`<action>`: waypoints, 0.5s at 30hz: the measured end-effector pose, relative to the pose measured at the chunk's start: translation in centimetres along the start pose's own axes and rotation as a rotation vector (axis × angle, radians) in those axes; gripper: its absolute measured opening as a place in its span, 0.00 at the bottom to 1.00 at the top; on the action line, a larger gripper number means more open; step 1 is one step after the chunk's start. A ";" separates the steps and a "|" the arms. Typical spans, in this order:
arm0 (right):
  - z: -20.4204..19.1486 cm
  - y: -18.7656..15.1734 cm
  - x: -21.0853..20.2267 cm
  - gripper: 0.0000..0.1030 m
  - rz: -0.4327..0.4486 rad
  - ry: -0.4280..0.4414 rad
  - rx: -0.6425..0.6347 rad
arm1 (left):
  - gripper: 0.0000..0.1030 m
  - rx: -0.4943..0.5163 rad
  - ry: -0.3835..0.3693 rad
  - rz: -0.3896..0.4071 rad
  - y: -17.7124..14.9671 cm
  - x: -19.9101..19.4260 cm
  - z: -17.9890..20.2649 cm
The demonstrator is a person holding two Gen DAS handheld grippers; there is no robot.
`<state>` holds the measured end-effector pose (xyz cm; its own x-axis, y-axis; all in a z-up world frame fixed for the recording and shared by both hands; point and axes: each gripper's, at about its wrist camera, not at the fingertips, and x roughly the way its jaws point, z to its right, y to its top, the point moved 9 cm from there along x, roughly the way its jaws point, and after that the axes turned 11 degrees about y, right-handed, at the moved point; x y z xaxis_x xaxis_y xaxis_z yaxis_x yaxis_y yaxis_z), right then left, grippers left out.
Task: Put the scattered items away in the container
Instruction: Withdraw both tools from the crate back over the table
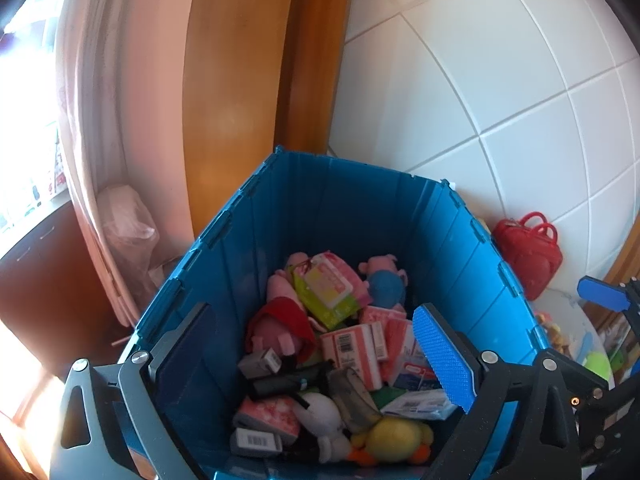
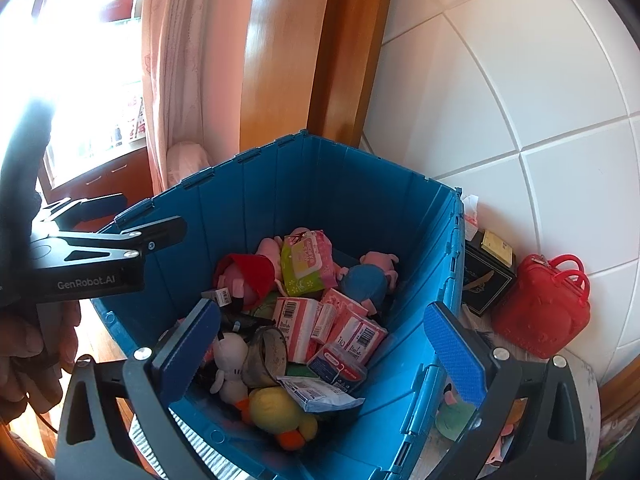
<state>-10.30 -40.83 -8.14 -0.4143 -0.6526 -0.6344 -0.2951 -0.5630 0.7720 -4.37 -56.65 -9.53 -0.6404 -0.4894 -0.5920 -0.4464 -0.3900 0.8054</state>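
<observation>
Both grippers spread wide, empty: left gripper (image 1: 320, 364), right gripper (image 2: 332, 356), poised above blue crate (image 2: 444, 240). Remaining item, red toy handbag (image 2: 540, 308), right of frame, outside crate against tiled wall (image 2: 520, 100). Nearer right gripper; likely its pick.

"GenRobot.AI" (white lettering) marks the left tongs (image 2: 132, 216).

The left tongs (image 1: 316, 354) hung open and empty over the blue bin (image 1: 452, 248), which held plush pigs (image 1: 280, 332), cartons (image 1: 354, 350) and a yellow duck (image 1: 394, 440). A red bag (image 1: 528, 252) stood beside it, against the tiled wall (image 1: 500, 80).
</observation>
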 end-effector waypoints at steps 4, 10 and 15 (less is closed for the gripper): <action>0.2 -0.5 -0.8 1.00 0.012 -0.001 0.013 | 0.97 0.011 -0.004 0.000 -0.5 -0.6 0.6; 1.1 -2.1 -2.5 1.00 0.033 -0.010 0.036 | 0.97 0.052 -0.028 0.008 -1.5 -2.0 2.8; 3.1 -4.3 -4.8 1.00 0.039 -0.042 0.082 | 0.97 0.108 -0.082 0.014 -2.3 -3.2 6.9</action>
<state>-9.69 -33.66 -8.29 -0.4621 -0.6503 -0.6029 -0.3470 -0.4931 0.7978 -5.58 -48.84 -9.34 -0.6939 -0.4273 -0.5796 -0.4988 -0.2952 0.8149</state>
